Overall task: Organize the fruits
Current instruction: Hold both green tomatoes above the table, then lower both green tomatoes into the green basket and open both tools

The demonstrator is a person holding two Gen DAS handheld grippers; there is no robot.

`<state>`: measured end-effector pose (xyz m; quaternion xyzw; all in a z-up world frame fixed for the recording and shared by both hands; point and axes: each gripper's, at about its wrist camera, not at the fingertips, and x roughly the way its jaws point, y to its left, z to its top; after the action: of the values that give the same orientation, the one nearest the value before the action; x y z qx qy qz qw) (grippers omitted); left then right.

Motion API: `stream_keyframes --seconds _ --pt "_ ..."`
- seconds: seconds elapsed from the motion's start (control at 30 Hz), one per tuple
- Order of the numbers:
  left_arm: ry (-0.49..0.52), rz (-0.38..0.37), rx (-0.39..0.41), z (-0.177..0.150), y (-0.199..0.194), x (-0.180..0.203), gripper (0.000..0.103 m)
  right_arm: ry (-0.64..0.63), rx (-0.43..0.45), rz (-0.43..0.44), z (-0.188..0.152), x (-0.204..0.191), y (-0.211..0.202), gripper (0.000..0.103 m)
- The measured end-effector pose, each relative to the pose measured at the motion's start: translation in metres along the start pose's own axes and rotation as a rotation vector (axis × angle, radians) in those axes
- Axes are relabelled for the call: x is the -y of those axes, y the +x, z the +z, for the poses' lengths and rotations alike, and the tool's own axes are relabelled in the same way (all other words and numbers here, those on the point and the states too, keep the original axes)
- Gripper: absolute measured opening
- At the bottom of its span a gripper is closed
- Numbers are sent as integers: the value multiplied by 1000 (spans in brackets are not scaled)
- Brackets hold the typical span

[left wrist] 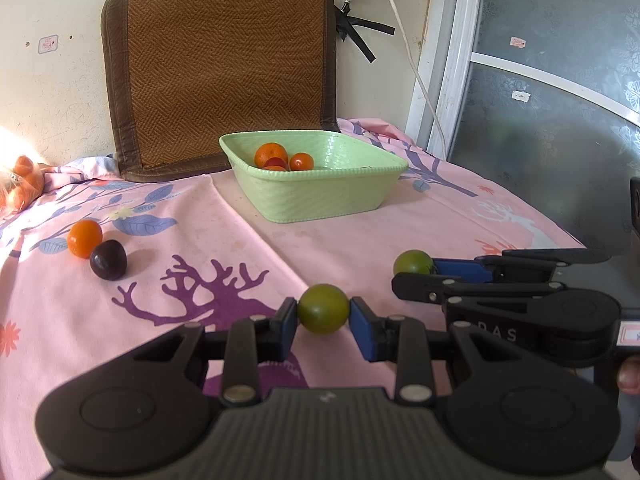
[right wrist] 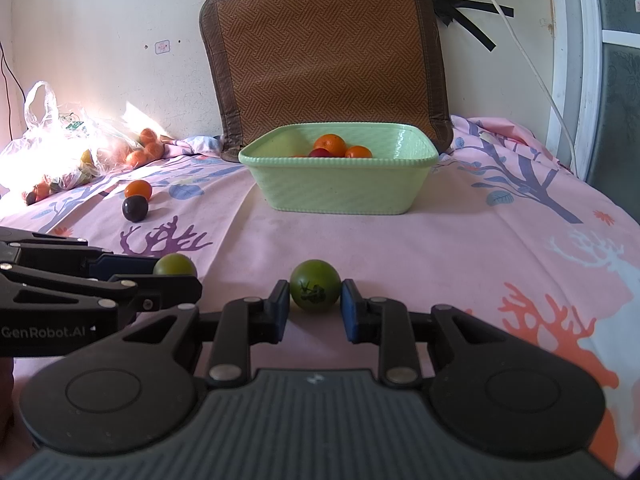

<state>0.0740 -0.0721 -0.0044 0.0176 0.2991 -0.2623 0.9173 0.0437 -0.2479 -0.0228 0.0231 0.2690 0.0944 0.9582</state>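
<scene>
Left gripper (left wrist: pixel 323 316): we had it clenched on a green fruit (left wrist: pixel 323 309).
Right gripper (right wrist: pixel 315 300): we gripped another green fruit (right wrist: pixel 315 286).
Basket (right wrist: pixel 340 192): we saw oranges (right wrist: pixel 329 145) inside.

Both wrist views sit low behind their own tool, close over the pink-clothed surface (left wrist: pixel 360 236), facing the far wall. The left view looks from the left, the right from the right; both share the green basket (left wrist: pixel 320 196) (right wrist: pixel 344 188) and woven mat (left wrist: pixel 224 64) (right wrist: pixel 324 52).

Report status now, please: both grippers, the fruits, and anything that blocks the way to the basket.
Left gripper shut on a green fruit. Right gripper shut on another green fruit. Green basket ahead, path clear.
</scene>
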Motion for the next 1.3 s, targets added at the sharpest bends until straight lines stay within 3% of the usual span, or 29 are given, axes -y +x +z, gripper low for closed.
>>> stream_keyframes --seconds 0.87,1.3 --pt "-1 -2 1 0 0 0 29 0 10 -8 1 0 -2 30" --pt "-65 -30 -8 11 0 -12 29 64 57 17 4 11 -9 30"
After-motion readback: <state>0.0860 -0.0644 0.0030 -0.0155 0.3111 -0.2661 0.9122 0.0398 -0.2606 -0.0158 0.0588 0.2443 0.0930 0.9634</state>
